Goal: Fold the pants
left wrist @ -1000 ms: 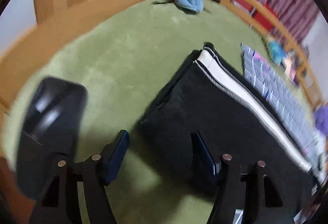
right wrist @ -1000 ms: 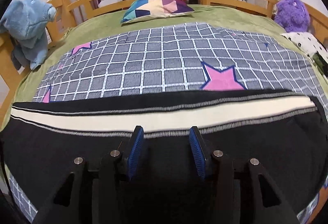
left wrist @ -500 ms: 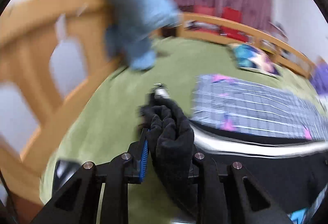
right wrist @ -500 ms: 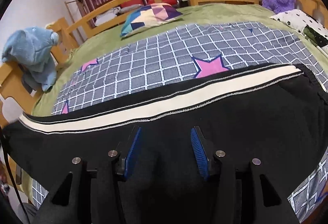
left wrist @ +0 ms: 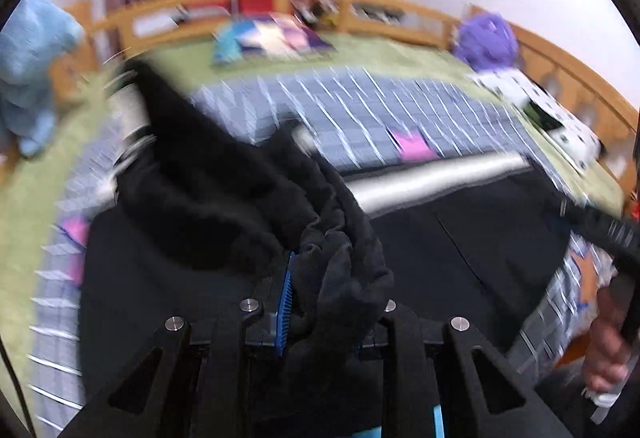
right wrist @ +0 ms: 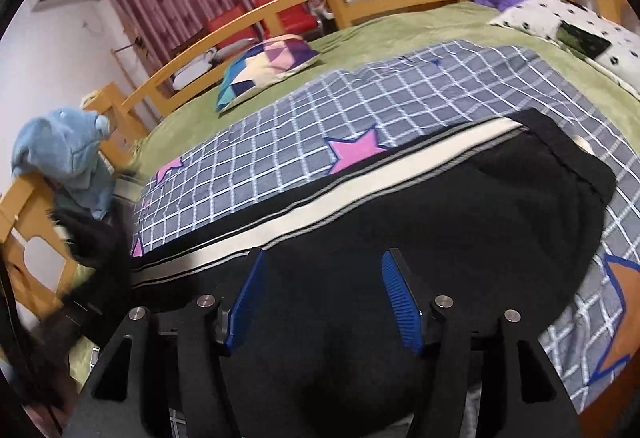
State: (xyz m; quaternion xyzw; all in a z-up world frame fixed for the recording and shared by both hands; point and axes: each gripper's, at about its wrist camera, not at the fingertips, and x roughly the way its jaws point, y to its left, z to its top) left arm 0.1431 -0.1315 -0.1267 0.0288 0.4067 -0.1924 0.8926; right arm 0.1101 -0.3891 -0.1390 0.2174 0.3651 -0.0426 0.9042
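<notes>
- My left claw (left wrist: 320, 302) is clamped on a bunched end of the black pants (right wrist: 400, 222), lifted over the bed (right wrist: 400, 37).
- My right claw (right wrist: 324, 302) is spread wide above the pants, which lie flat on the checked blanket (right wrist: 320, 125) from 9 to 3 o'clock.

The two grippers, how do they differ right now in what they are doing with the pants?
The left gripper is shut on a bunched black end of the pants, lifted off the bed; the right gripper is open, gripping nothing. Cloth fills the gap between the left gripper's fingers, while the right gripper's blue pads stand wide apart over flat pants on the checked blanket. Both point across the same pants.
</notes>
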